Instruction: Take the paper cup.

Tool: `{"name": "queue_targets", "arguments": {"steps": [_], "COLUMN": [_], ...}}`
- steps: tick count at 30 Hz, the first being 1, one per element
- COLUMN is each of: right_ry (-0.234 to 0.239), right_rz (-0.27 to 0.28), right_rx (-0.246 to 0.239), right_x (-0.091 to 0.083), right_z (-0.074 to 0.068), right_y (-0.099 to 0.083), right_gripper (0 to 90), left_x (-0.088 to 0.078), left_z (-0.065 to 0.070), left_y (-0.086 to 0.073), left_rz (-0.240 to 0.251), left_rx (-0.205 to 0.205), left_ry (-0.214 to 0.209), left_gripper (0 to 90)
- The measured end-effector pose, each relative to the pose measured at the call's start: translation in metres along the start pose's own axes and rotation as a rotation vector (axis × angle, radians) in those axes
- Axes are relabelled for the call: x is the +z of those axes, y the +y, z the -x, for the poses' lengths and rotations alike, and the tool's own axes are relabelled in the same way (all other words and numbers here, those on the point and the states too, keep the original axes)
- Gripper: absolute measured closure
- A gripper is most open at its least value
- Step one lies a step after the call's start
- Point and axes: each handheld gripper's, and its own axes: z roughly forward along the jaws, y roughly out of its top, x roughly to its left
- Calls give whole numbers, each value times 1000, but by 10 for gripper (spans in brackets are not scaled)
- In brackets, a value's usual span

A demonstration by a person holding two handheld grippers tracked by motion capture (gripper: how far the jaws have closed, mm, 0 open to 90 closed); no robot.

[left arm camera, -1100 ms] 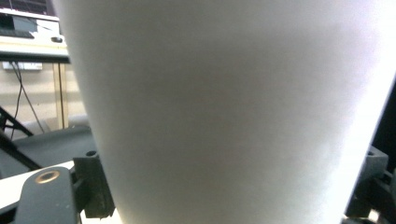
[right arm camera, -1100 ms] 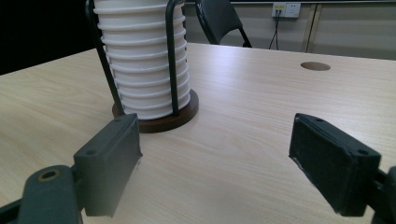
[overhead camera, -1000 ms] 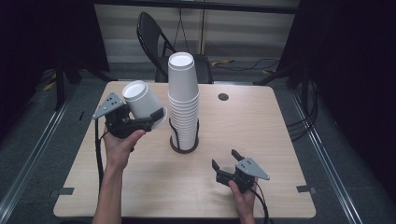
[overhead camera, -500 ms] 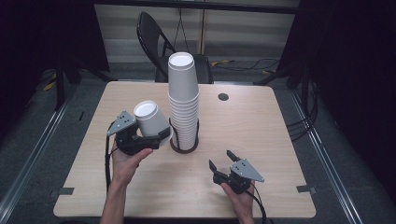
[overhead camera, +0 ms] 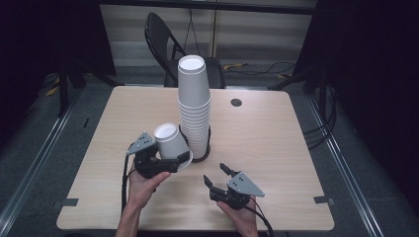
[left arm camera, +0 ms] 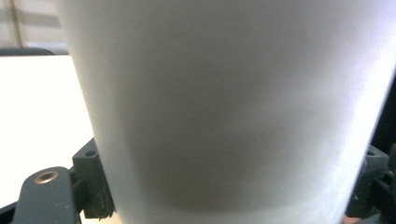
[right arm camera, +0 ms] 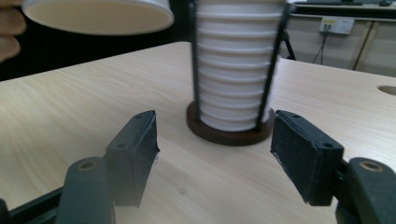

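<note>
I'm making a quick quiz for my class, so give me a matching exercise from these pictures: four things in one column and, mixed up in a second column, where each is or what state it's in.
Things:
1. single paper cup
2. stack of cups
3. right gripper
4. chair

Places or states:
A. behind the far edge of the table
B. standing upside down in a black holder
C. jaws apart with nothing between them
D. clamped upside down in the left gripper, above the table

Pairs: 1-D, 2-B, 3-C, 4-A
</note>
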Motion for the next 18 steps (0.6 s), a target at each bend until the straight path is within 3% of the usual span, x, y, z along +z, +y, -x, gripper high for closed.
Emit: {"name": "queue_targets", "arguments": {"steps": [7,18], "right_ry": [34,102], "right_rz": [60,83], "right_rx": [6,2], "right_x": [5,8], "right_z": [-12,-22], "right_y": [0,0], "right_gripper": [317,361], "left_x": [4,1], "left_z": [5,2], "left_y": [-15,-32], "left_rz": [-23,-27], "left_rx": [-81,-231], "left_ry": [-58,-101], "left_gripper": [151,152]}}
